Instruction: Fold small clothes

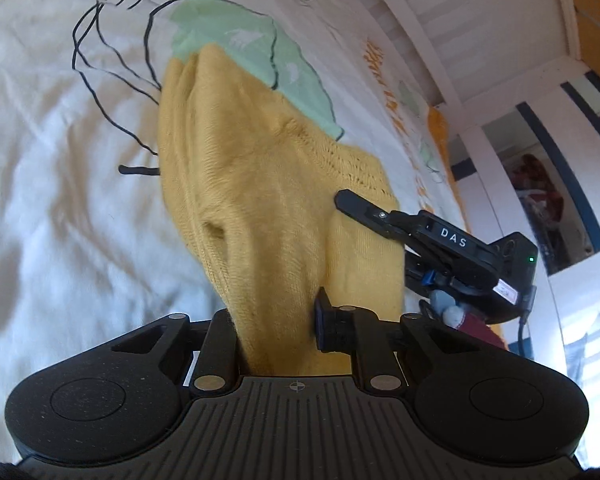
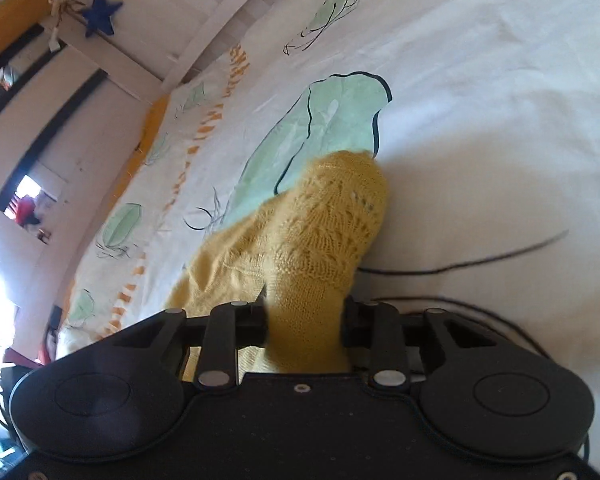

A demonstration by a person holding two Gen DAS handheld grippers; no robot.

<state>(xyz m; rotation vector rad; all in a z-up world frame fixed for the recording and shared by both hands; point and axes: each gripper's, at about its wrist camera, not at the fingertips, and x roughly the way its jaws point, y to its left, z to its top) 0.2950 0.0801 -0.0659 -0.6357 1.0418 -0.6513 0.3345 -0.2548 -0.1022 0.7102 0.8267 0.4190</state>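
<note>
- Closest in, the left gripper [image 1: 278, 332] is clamped on a bunched edge of the yellow knit garment [image 1: 260, 184].
- Just to its right, the right gripper [image 2: 306, 320] pinches the lacy end of the same garment.
- Ahead of both, the rest trails onto the printed bedsheet [image 1: 60, 200].
- My guess: no tidy fold yet, just both ends gripped.
</note>
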